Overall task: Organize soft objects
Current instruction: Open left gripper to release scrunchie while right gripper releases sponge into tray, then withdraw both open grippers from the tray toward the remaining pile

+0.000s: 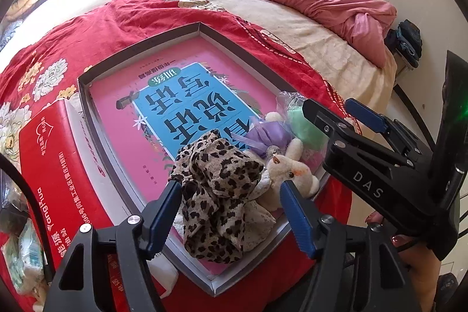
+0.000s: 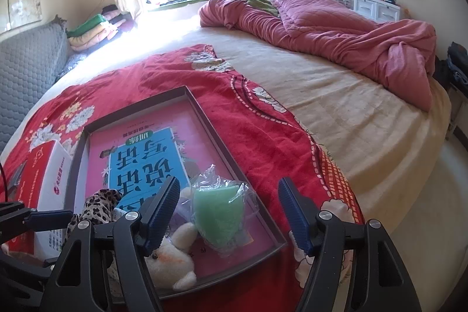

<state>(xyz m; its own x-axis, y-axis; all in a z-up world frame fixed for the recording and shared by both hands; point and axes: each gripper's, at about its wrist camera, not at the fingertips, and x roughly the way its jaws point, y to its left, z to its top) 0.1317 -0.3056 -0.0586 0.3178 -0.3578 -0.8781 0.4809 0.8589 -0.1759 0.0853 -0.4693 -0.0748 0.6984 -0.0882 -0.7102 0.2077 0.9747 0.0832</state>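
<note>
Tray (image 1: 140, 48) on spread cloth (image 1: 96, 28) on bed (image 1: 321, 48), book (image 1: 163, 107) flat inside tray, patterned fabric (image 1: 216, 195), plush toy (image 1: 289, 171), ribbon bundle (image 1: 266, 136) and bagged sponge (image 2: 218, 212) clustered at tray's near end, carton (image 1: 55, 165) left of tray, quilt (image 2: 336, 34) heaped at bed's far right

**Left wrist view: jaws standing open over the tray's near corner**

The left gripper (image 1: 231, 212) is hovering with its blue pads spread wide, gripping nothing. Between the jaws and just beyond them, a leopard-print cloth (image 1: 218, 189) is lying crumpled in the grey tray (image 1: 140, 48). Just past the right-hand pad, a white plush toy (image 1: 292, 177) is resting against the cloth. Further ahead, a purple ribbon piece (image 1: 266, 136) and a green sponge in clear wrap (image 1: 304, 122) are sitting together. The right gripper (image 1: 342, 110) is reaching in from the right, its fingers apart, beside the sponge. Left of the jaws, a red carton (image 1: 55, 163) is lying alongside the tray.
</note>
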